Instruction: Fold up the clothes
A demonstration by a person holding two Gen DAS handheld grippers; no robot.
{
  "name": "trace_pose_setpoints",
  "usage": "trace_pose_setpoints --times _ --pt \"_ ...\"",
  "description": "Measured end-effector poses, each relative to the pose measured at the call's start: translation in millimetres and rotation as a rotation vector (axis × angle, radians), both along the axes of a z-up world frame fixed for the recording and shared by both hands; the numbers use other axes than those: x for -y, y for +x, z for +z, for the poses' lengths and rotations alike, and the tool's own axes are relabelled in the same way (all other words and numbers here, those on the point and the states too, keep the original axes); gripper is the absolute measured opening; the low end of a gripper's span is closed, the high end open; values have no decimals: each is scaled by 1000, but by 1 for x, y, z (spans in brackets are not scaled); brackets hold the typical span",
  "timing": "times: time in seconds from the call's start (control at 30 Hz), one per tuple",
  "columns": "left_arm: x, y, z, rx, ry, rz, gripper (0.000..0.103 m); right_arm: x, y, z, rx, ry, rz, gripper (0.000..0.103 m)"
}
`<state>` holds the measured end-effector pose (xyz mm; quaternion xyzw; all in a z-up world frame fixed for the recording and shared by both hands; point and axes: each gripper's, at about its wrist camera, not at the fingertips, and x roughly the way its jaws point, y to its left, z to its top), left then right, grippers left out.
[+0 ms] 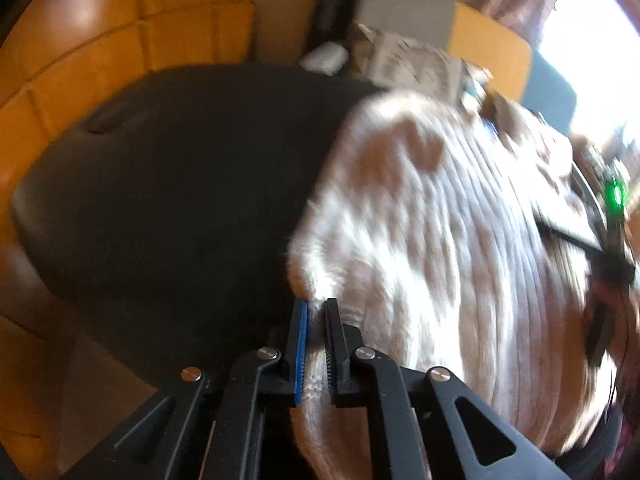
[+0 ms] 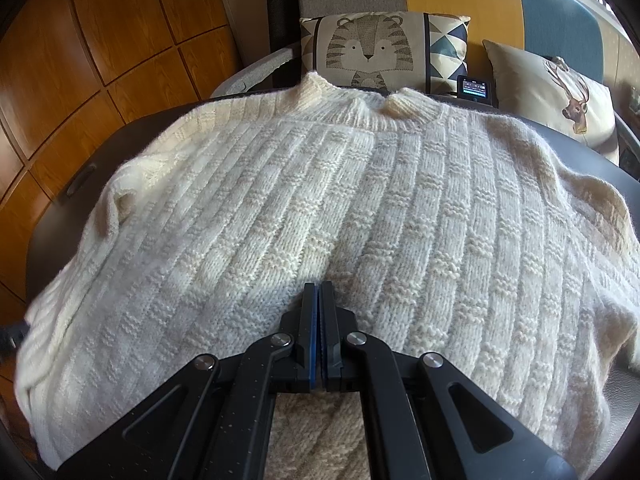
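Note:
A cream cable-knit sweater [image 2: 320,184] lies spread flat on a black table [image 2: 60,216], collar at the far edge. In the left wrist view, blurred, the sweater [image 1: 420,220] covers the right half of the table [image 1: 180,180]. My left gripper [image 1: 316,304] is shut on a fold of the sweater's left edge, and knit shows between the pads. My right gripper [image 2: 319,286] is shut over the middle of the sweater's lower part, pads together with nothing seen between them. Whether its tips touch the knit I cannot tell.
Behind the table stand a tiger-print cushion [image 2: 368,48], a deer-print cushion [image 2: 560,92] and a small lit screen [image 2: 476,89]. Orange wood panelling [image 2: 100,40] runs along the left. A dark device with a green light [image 1: 614,196] shows at the right edge of the left wrist view.

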<state>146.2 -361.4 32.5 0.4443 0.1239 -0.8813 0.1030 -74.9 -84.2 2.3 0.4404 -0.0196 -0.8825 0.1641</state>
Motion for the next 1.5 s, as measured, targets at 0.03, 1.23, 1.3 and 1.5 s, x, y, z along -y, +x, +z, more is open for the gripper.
trace_pose_setpoints --times 0.03,1.23,1.3,1.5 --pt "11 -2 9 -24 -8 40 7 0 1 0 0 0 0 0" --pt "197 -193 -31 255 -466 330 10 -18 -9 -6 21 -68 6 0" --pt "195 -191 -28 238 -442 331 12 -18 -9 -7 19 -61 7 0" --pt "225 -172 -4 152 -231 424 18 -18 -9 -7 21 -68 7 0"
